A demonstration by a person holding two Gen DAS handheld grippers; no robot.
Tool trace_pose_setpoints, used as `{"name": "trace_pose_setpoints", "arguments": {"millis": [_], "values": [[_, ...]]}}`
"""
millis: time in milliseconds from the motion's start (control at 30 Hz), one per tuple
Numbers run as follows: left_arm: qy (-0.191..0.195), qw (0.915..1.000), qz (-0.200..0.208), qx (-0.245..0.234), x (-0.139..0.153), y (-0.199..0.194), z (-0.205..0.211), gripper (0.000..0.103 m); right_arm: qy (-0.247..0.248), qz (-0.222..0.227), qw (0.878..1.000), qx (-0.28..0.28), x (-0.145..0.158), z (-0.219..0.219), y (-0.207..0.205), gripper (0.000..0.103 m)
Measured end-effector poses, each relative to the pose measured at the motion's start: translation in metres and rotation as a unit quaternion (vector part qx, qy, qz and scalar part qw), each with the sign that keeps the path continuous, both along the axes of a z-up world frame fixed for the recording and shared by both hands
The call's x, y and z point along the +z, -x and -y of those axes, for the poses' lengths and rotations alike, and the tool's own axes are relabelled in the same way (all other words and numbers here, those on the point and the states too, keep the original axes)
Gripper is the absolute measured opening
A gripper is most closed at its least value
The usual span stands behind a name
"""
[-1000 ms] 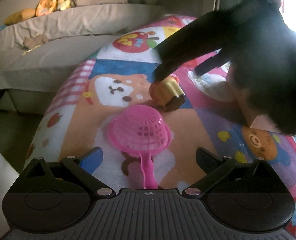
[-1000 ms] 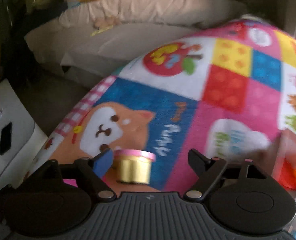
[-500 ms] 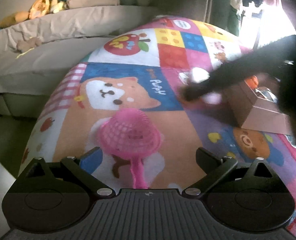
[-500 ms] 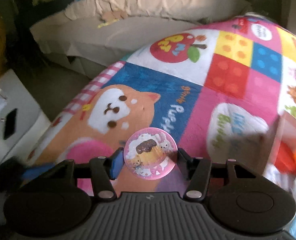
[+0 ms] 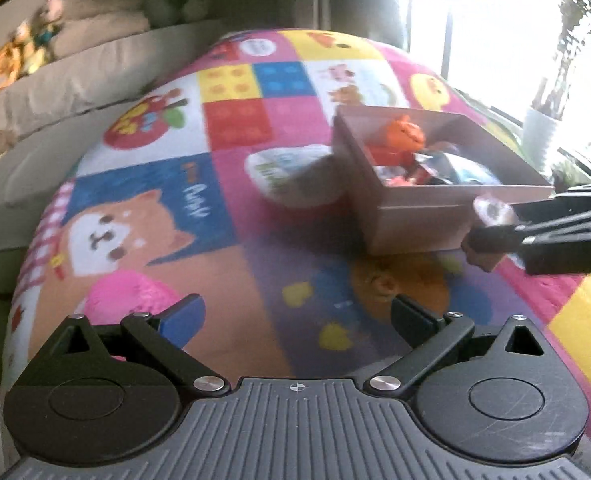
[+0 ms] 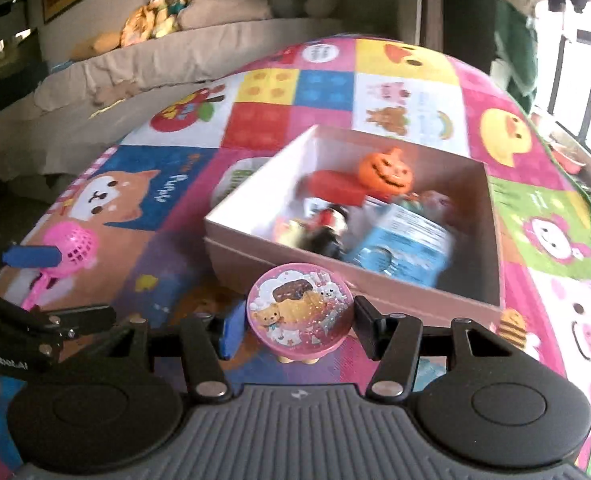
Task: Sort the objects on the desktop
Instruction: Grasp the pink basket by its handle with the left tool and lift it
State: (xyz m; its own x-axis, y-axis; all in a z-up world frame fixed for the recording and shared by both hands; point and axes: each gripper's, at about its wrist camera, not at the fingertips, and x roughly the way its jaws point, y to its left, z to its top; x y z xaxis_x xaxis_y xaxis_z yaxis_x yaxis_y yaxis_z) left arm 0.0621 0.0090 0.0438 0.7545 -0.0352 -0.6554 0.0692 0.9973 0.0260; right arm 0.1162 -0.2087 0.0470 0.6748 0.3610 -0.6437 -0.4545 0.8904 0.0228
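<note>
My right gripper [image 6: 295, 326] is shut on a small pudding cup [image 6: 298, 316] with a pink cartoon lid, held just short of the near wall of a pink cardboard box [image 6: 335, 276]. The box holds an orange pumpkin toy [image 6: 387, 172], a red block, a dark bottle and a blue packet. In the left wrist view the right gripper [image 5: 491, 232] with the cup [image 5: 491, 210] is at the box's [image 5: 415, 216] near right corner. My left gripper [image 5: 297, 316] is open and empty, above the mat. A pink mesh strainer [image 5: 127, 292] lies by its left finger and shows in the right wrist view [image 6: 73, 246].
A colourful cartoon play mat [image 5: 231, 208] covers the surface. A white oval print lies left of the box. A beige sofa [image 6: 155, 64] with plush toys stands behind. A bright window and a white plant pot [image 5: 541, 136] are at the right.
My right gripper closed on the pudding cup, lifted it and carried it right to the box. My left gripper swung right, so the strainer is now at its left finger.
</note>
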Motion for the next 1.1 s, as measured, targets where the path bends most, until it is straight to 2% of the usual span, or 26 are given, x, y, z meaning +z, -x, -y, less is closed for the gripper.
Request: {"name": "trace_pose_setpoints", "arguments": {"millis": [67, 233, 267, 333, 433, 600, 733, 867, 967, 1100], "values": [[-0.007, 1.0000, -0.002, -0.006, 0.002, -0.002, 0.009, 0.102, 0.007, 0.012, 1.000, -0.003, -0.007, 0.004, 0.006, 0.056], [-0.021, 0.9997, -0.007, -0.007, 0.003, -0.004, 0.018, 0.102, -0.007, 0.003, 1.000, -0.002, -0.019, 0.013, 0.015, 0.057], [-0.022, 0.9997, -0.008, -0.006, 0.004, -0.004, 0.017, 0.102, -0.009, 0.006, 1.000, -0.003, -0.020, 0.014, 0.018, 0.059], [-0.022, 0.9997, -0.006, -0.001, 0.004, -0.002, 0.013, 0.102, -0.015, 0.011, 1.000, -0.008, -0.021, 0.017, 0.022, 0.076], [-0.030, 0.9992, 0.005, 0.026, 0.003, 0.004, -0.003, 0.102, -0.028, 0.014, 0.999, -0.010, -0.025, 0.023, 0.030, 0.085], [-0.028, 0.9925, -0.011, 0.119, -0.004, 0.011, -0.054, 0.102, -0.041, 0.015, 0.999, -0.021, -0.035, 0.029, 0.035, 0.086], [-0.012, 0.9882, -0.023, 0.151, -0.011, 0.009, -0.083, 0.102, -0.057, 0.017, 0.998, -0.027, -0.034, 0.033, 0.033, 0.092], [0.008, 0.9896, -0.012, 0.143, -0.018, -0.006, -0.091, 0.102, -0.060, 0.013, 0.998, -0.032, -0.035, 0.033, 0.032, 0.098], [0.007, 0.9912, -0.010, 0.132, -0.024, -0.021, -0.088, 0.102, -0.063, 0.012, 0.997, -0.038, -0.035, 0.035, 0.032, 0.100], [0.034, 0.9964, -0.011, 0.077, -0.027, -0.030, -0.067, 0.102, -0.069, 0.005, 0.997, -0.047, -0.036, 0.038, 0.028, 0.101]]}}
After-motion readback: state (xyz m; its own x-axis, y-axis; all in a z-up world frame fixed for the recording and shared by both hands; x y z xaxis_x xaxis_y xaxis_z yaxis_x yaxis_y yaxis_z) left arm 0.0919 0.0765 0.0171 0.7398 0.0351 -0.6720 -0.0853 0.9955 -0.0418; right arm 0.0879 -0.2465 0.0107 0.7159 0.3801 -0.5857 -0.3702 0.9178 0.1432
